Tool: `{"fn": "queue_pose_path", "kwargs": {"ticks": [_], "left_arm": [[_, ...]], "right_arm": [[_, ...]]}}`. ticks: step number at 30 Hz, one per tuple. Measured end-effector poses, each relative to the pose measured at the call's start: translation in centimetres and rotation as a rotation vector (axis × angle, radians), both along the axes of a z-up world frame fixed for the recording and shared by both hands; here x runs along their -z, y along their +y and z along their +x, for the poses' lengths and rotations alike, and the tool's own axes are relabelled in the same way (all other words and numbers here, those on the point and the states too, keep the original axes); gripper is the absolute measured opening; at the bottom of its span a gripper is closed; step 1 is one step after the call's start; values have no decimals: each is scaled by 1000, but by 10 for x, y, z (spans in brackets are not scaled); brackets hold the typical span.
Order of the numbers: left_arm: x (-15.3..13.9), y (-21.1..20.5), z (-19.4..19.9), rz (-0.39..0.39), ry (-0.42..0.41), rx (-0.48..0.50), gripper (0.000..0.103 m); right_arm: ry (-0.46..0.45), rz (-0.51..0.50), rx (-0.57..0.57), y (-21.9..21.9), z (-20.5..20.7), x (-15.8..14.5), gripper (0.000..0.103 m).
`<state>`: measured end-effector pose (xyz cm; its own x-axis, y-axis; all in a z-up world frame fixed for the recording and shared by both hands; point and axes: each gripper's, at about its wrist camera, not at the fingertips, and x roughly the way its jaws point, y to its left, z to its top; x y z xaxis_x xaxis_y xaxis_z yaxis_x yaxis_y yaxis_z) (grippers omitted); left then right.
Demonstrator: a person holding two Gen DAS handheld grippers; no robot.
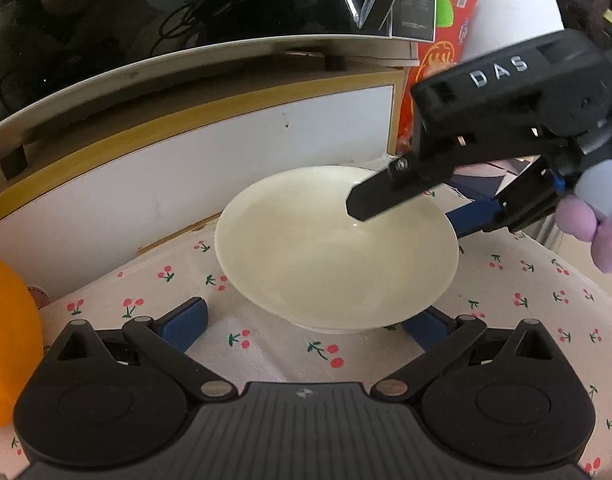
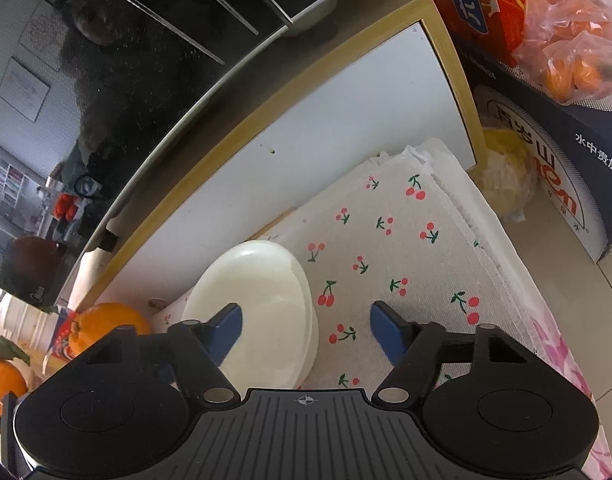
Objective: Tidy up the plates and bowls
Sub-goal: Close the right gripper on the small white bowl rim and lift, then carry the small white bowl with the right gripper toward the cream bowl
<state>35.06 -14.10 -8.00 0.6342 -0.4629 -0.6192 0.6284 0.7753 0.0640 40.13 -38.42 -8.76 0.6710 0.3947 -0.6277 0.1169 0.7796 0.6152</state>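
Note:
A white bowl (image 1: 325, 256) stands upright on a cherry-print cloth (image 1: 266, 344), close to a white panel. My left gripper (image 1: 306, 320) is open, its blue pads low on either side of the bowl's near side; the left pad stands clear of it. My right gripper (image 1: 405, 220) reaches in from the right and straddles the far right rim, one finger inside the bowl and one outside. In the right wrist view the bowl (image 2: 266, 280) sits at the left. There the right gripper (image 2: 306, 312) is open, left finger over the bowl's inside, right finger over the cloth (image 2: 405, 248), away from the wall.
A white panel with a wooden frame (image 1: 186, 168) rises just behind the bowl, under a glossy black appliance. Oranges (image 2: 110, 320) lie at the left. A dark box (image 2: 565, 152) and a bag of oranges (image 2: 573, 40) stand at the right. A gloved hand (image 1: 601, 240) holds the right gripper.

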Motion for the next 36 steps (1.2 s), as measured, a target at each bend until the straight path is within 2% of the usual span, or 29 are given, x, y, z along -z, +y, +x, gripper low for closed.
{"fn": "queue_pose_path", "kwargs": {"ticks": [2,5,7,8,10,11,20,26,36], "left_arm": [[0,-4,0,2,-4,5,103],[0,-6,-5,19,-33,7,103],[4,-10,-6,39,-64,11,103],[4,-12,-8,51,-86,18,103],[5,-14,-11,66,-125,43,97],[4,-15,-13,69,-137,59,93],[-1,-17,-22,57,-170,105,87],[-13,-17,-32,62,-182,108,89],[-55,-8,-64,40,-205,108,90]], "right_arm": [[-2,-10,0,1,0,1,60],[3,-3,2,0,1,3,42],[1,1,-10,1,1,4,27],[-2,-2,-18,2,0,4,23],[-8,-15,-34,4,0,4,15],[-12,-22,-39,5,-1,3,14],[-23,-50,-39,2,-7,-7,12],[-31,-61,-42,4,-16,-20,12],[-61,-76,-48,9,-46,-57,12]]}}
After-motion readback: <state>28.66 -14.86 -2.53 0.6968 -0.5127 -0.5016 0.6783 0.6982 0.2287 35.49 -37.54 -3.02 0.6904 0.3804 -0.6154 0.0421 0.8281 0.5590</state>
